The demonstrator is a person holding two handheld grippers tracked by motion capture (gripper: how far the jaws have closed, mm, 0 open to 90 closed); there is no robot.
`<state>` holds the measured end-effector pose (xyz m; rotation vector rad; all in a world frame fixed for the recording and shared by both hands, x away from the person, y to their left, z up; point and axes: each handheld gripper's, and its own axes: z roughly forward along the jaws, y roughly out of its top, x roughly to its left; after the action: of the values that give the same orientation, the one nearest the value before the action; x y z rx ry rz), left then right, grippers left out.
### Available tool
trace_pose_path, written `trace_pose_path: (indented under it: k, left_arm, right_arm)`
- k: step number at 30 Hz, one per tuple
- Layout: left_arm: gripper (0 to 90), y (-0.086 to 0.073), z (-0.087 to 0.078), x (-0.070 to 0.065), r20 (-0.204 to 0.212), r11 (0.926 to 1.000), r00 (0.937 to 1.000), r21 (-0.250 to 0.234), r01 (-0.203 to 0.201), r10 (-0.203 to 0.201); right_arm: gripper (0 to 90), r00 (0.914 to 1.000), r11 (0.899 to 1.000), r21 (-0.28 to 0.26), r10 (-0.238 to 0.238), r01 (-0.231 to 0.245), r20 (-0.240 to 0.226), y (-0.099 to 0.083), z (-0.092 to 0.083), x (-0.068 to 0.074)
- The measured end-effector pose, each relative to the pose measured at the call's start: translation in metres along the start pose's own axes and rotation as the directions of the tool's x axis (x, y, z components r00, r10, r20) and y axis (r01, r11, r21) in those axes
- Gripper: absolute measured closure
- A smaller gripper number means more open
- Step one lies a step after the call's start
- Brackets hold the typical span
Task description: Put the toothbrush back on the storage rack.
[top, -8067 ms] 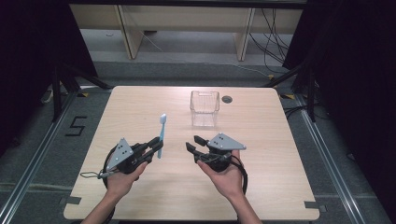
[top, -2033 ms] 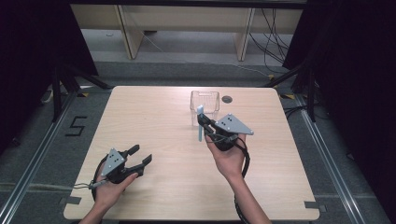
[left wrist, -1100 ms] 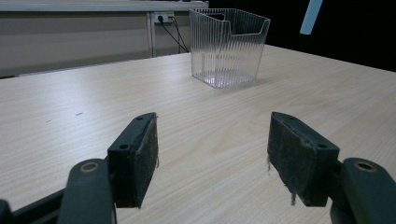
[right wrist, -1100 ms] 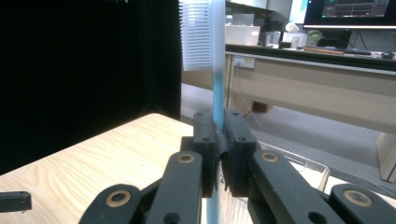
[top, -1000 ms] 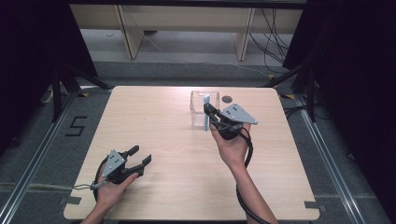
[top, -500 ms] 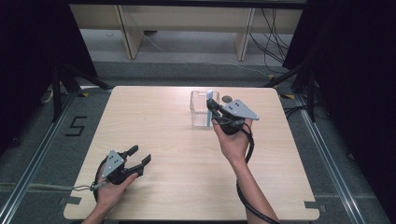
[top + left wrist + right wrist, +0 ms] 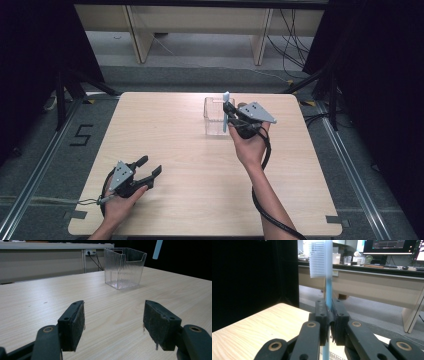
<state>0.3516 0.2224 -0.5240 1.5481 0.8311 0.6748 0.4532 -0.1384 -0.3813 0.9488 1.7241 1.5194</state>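
Right gripper view: right tongs (image 7: 329, 317) clamped on upright toothbrush (image 7: 327, 275) above clear container (image 7: 218, 116); left tongs (image 7: 117, 327) apart over table (image 7: 190, 150).

We note the toothbrush (image 7: 226, 107) passed from the left gripper (image 7: 146, 169) to the right gripper (image 7: 231, 119), which carried it to the clear container (image 7: 214, 124), seemingly above its rim; left gripper withdrew near-left, empty
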Motion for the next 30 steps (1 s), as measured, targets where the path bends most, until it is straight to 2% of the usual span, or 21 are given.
trace_pose_path:
  k: [1, 3, 5, 7, 9, 11, 12, 13, 14, 16, 17, 18, 20, 21, 24, 25, 26, 30]
  left_arm:
    - [33.3, 0.000, 0.000, 0.000, 0.000, 1.0000, 1.0000, -0.001, 0.001, -0.001]
    - [33.3, 0.000, 0.000, 0.000, -0.001, 1.0000, 1.0000, -0.001, 0.003, -0.003]
    - [33.3, 0.000, 0.000, 0.000, -0.001, 1.0000, 1.0000, -0.002, 0.003, -0.003]
    - [33.3, 0.000, 0.000, 0.000, 0.000, 1.0000, 1.0000, -0.002, 0.004, -0.004]
    - [33.3, 0.000, 0.000, 0.000, 0.000, 1.0000, 1.0000, -0.002, 0.004, -0.004]
    - [33.3, 0.000, 0.000, 0.000, 0.000, 1.0000, 1.0000, -0.001, 0.005, -0.005]
    - [33.3, 0.000, 0.000, 0.000, 0.000, 1.0000, 1.0000, -0.002, 0.006, -0.006]
    - [33.3, 0.000, 0.000, 0.000, -0.001, 1.0000, 1.0000, 0.000, 0.006, -0.006]
    - [33.3, 0.000, 0.000, 0.000, -0.001, 1.0000, 1.0000, 0.000, 0.006, -0.006]
    - [33.3, 0.000, 0.000, 0.000, -0.002, 1.0000, 1.0000, 0.001, 0.007, -0.007]
    - [33.3, 0.000, 0.000, 0.000, -0.002, 1.0000, 1.0000, 0.001, 0.006, -0.006]
    - [33.3, 0.000, 0.000, 0.000, -0.002, 1.0000, 1.0000, 0.002, 0.004, -0.004]
    - [33.3, 0.000, 0.000, 0.000, -0.002, 1.0000, 1.0000, 0.002, 0.004, -0.004]
    - [33.3, 0.000, 0.000, 0.000, -0.002, 1.0000, 1.0000, 0.002, 0.005, -0.005]
    - [33.3, 0.000, 0.000, 0.000, -0.003, 1.0000, 1.0000, 0.006, 0.005, -0.005]
    - [33.3, 0.000, 0.000, 0.000, -0.003, 1.0000, 1.0000, 0.007, 0.005, -0.005]
    - [33.3, 0.000, 0.000, 0.000, -0.003, 1.0000, 1.0000, 0.007, 0.004, -0.004]
    - [33.3, 0.000, 0.000, 0.000, -0.003, 1.0000, 1.0000, 0.008, 0.004, -0.004]
  right_arm:
    - [85.3, 0.9999, 1.000, -0.012, -0.013, 0.013, -0.001, 0.001, 0.001, -0.001]
    - [85.3, 0.9999, 1.000, -0.002, 0.015, -0.015, 0.004, 0.002, 0.002, -0.001]
    - [85.3, 0.9999, 1.000, -0.007, -0.008, 0.009, 0.012, 0.004, 0.004, -0.004]
    - [85.3, 0.9998, 1.000, -0.003, 0.019, -0.019, 0.007, 0.005, 0.006, -0.004]
    - [85.3, 1.0000, 1.000, -0.004, 0.000, 0.000, 0.010, 0.007, 0.007, -0.005]
    - [85.3, 0.9998, 1.000, -0.009, 0.004, -0.003, 0.017, 0.008, 0.009, -0.007]
    - [85.3, 0.9999, 1.000, -0.005, 0.013, -0.012, 0.005, 0.008, 0.010, -0.007]
    - [85.3, 0.9996, 1.000, 0.001, 0.020, -0.020, 0.020, 0.008, 0.010, -0.007]
    - [85.3, 0.9998, 1.000, -0.010, 0.003, -0.003, 0.018, 0.009, 0.011, -0.009]
    - [85.3, 0.9997, 1.000, -0.016, 0.011, -0.011, 0.020, 0.010, 0.013, -0.010]
    - [85.3, 0.9997, 1.000, -0.016, -0.008, 0.008, 0.023, 0.011, 0.013, -0.012]
    - [85.3, 0.9997, 1.000, -0.012, 0.008, -0.008, 0.024, 0.011, 0.014, -0.012]
    - [85.3, 0.9999, 1.000, -0.011, 0.006, -0.006, 0.012, 0.011, 0.016, -0.013]
    - [85.3, 0.9994, 1.000, -0.009, 0.016, -0.016, 0.029, 0.011, 0.016, -0.013]
    - [85.3, 0.9995, 1.000, -0.012, 0.009, -0.009, 0.031, 0.012, 0.018, -0.016]
    - [85.3, 0.9989, 1.000, -0.002, 0.031, -0.030, 0.035, 0.012, 0.018, -0.015]
    - [85.3, 0.9993, 1.000, -0.014, 0.012, -0.012, 0.036, 0.012, 0.020, -0.017]
    - [85.3, 0.9990, 1.000, -0.009, 0.016, -0.016, 0.042, 0.013, 0.022, -0.020]
